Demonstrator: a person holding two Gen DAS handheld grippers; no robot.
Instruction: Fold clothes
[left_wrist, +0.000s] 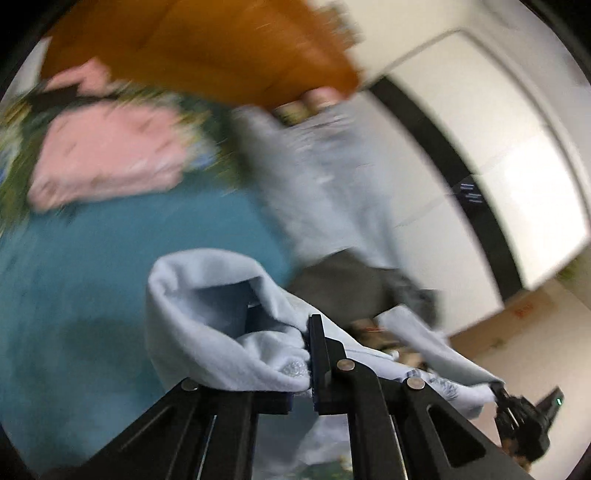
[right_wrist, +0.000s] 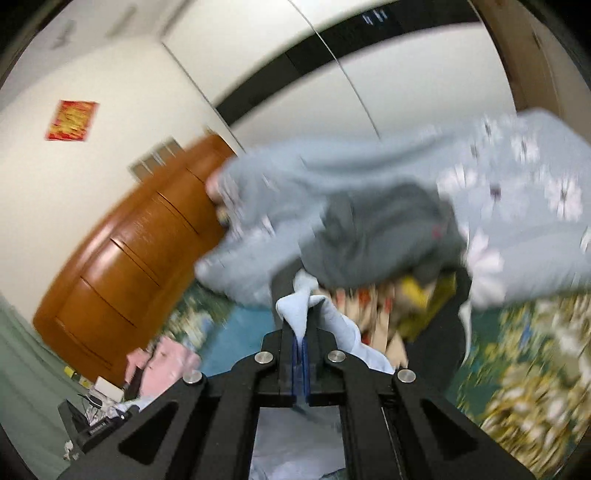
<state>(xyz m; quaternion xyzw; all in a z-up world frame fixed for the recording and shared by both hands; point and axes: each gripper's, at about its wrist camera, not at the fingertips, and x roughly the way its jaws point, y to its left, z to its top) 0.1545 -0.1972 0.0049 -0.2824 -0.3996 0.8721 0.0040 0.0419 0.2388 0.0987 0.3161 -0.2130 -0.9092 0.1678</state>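
Two grippers are clamped on one pale blue garment (left_wrist: 207, 325): the left gripper (left_wrist: 312, 354) is closed on a bunched fold, the right gripper (right_wrist: 300, 332) on a thin edge, and the cloth is held up above the teal bedspread (left_wrist: 92, 277). A pink folded garment (left_wrist: 107, 158) is seen lying toward the bedspread's far edge, near the wooden cabinet (right_wrist: 125, 254). No containers can be made out; both views are blurred.

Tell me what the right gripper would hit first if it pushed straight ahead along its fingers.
Probably the dark grey garment, just beyond the pale blue cloth the right gripper is clamping. Motion blur leaves depth uncertain.
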